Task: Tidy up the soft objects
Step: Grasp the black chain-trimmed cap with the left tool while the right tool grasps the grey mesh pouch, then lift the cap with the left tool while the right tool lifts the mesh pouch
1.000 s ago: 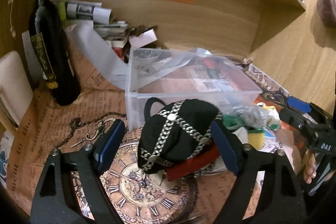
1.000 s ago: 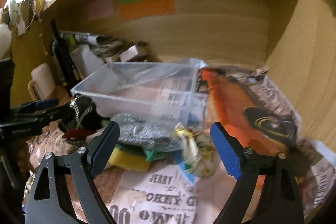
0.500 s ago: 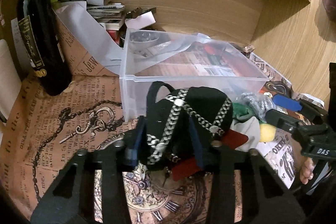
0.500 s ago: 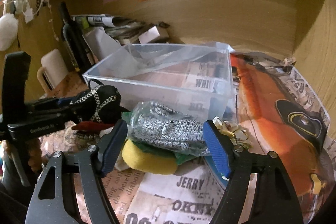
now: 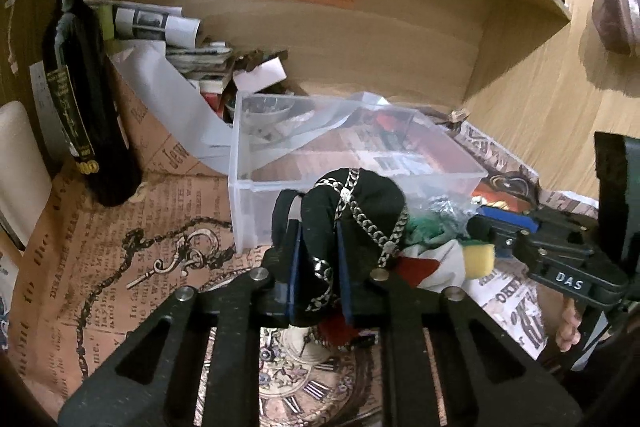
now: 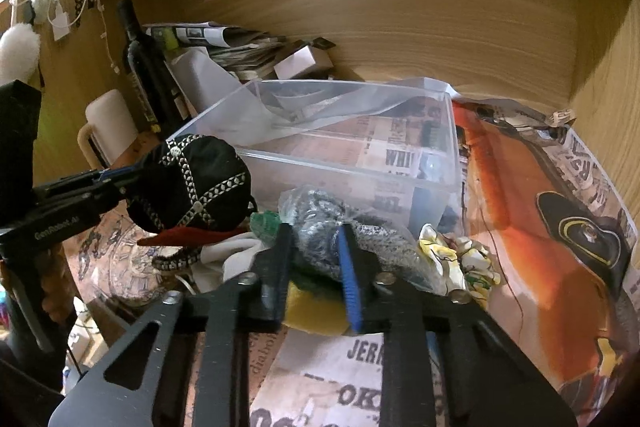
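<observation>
My left gripper (image 5: 318,263) is shut on a black cap with silver chain trim (image 5: 360,203) and holds it lifted just in front of the clear plastic bin (image 5: 256,147). The cap (image 6: 192,183) and left gripper (image 6: 116,179) also show in the right wrist view. My right gripper (image 6: 316,267) is shut on a grey knitted item in a clear bag (image 6: 320,223), which lies on a pile with a yellow sponge (image 6: 316,315), a green cloth (image 6: 266,221) and a floral cloth (image 6: 456,259). The bin (image 6: 352,167) stands just behind.
A dark wine bottle (image 5: 80,99) stands left of the bin. Rolled newspapers and books (image 5: 180,39) lie against the wooden back wall. A white mug (image 6: 108,123) stands at the left. Printed paper (image 5: 120,247) covers the surface.
Both grippers went from open to shut: the left closed on the black cap and raised it, the right moved forward and closed on the bagged grey knit.
</observation>
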Demonstrator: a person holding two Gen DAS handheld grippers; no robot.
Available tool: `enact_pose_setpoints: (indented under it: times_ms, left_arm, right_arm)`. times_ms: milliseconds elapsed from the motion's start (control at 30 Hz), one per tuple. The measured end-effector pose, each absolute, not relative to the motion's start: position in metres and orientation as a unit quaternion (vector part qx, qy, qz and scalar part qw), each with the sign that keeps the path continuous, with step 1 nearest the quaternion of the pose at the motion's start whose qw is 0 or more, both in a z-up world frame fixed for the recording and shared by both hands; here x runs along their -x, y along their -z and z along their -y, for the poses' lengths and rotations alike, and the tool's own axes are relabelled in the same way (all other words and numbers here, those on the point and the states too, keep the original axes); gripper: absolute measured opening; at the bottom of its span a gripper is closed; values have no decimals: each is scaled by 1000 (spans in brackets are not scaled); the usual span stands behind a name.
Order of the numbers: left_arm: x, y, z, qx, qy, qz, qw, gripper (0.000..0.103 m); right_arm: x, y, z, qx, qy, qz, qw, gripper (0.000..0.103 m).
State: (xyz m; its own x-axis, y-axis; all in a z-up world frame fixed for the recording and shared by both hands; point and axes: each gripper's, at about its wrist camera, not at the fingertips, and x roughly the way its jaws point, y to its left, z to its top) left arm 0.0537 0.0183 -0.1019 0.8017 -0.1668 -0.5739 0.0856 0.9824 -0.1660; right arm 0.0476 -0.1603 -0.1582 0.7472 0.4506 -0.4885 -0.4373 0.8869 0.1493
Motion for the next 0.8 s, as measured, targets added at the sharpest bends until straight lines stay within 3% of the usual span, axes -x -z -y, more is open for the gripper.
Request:
enact_pose_setpoints:
  times_ms: [800]
  left_arm:
    - [-56,43,-21,67,78,-227,969,12]
  right_arm:
    - [-30,105,161,-27,-248,-173,953,8]
